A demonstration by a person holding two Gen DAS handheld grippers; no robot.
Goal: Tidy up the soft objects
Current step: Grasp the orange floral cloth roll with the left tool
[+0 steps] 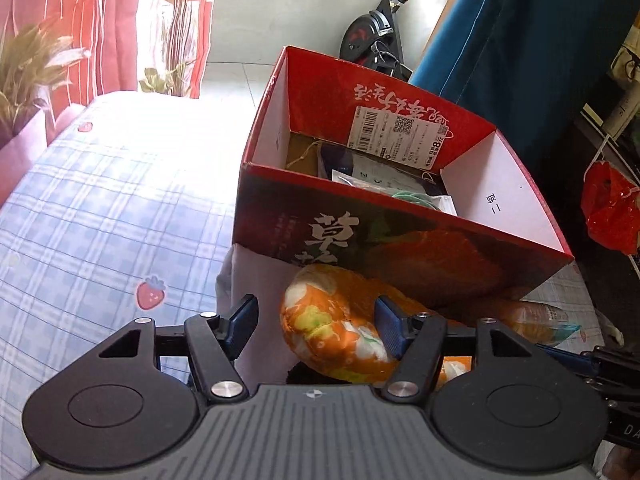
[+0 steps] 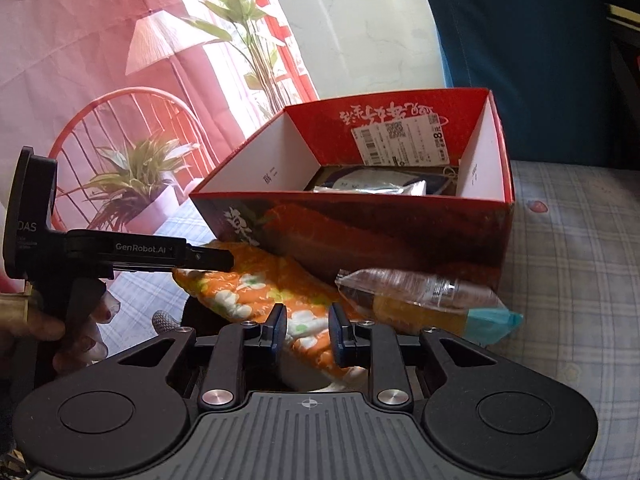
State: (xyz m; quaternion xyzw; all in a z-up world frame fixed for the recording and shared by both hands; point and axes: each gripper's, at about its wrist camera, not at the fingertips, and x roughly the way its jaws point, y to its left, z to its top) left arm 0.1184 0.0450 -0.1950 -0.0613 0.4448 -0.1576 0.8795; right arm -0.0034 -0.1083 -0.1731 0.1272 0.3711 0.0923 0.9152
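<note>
The soft thing here is an orange flowered cloth (image 1: 340, 328), bunched into a roll and lying on the checked bed (image 1: 100, 208) against the near wall of the red box (image 1: 400, 240). In the left view it fills the lower centre of the frame; in the right view it runs from mid-left to lower centre.

The left tongs (image 1: 316, 322) stand apart on either side of the roll's end, pads not pressing on it, so they are released. That straddle looks like the set-up for a pinch on this end.

The right tongs (image 2: 307, 334) are narrowed around a fold of the cloth at bottom centre of the right view. The pads seem to touch the fabric, so I judge them clenched on the cloth, though the contact is partly hidden by the fingers.

A grip at each end makes sense for a limp roll: it would sag or unroll if lifted from one point.

A plastic bottle (image 2: 420, 292) lies beside the cloth at the box's foot, right of centre. The box, open-topped with packets already in it, sits just behind, probably the destination.
</note>
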